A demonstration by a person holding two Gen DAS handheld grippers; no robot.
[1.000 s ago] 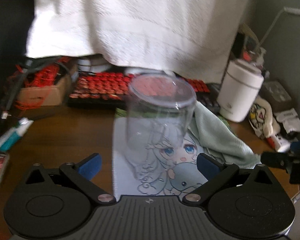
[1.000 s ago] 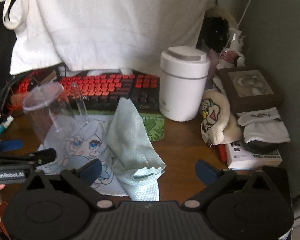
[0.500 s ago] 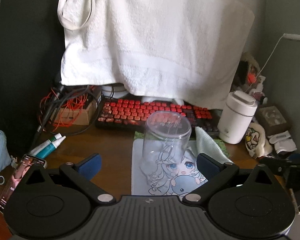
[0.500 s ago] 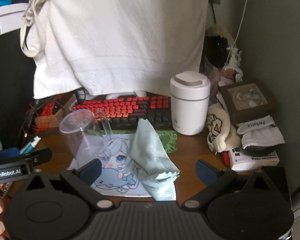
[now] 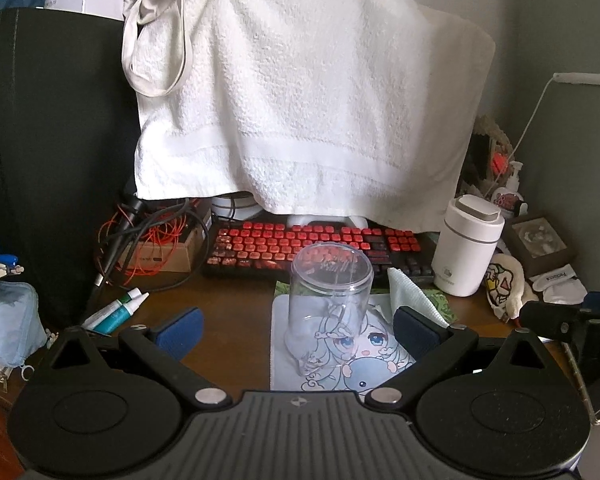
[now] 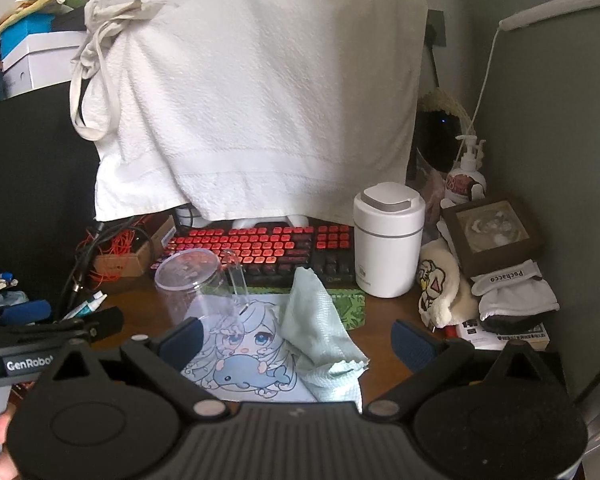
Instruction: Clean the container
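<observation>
Nearest, the left hand-held gripper (image 5: 296, 328) hangs with its blue-padded jaws spread wide and empty, lined up on the clear cup (image 5: 329, 300); I judge that aim suits a grasp across its smooth round wall. The right hand-held gripper (image 6: 296, 338) is likewise spread wide and holds nothing, hanging above the pale green cloth (image 6: 320, 328).

The cup, the container to be cleaned, stands upright on the printed mat (image 5: 292, 364), a flat, glossy sheet with a cartoon figure on the brown wooden table (image 5: 228, 304). It is thin transparent plastic, a plain cylinder. Just right of the cup the cloth lies crumpled, soft and crinkled, probably kept there as the wiper.

Behind the cup runs a red-keyed keyboard (image 5: 300, 240); right of that stands a matte white canister (image 5: 466, 250). Farthest back hangs a nubbly white towel (image 5: 308, 96).
</observation>
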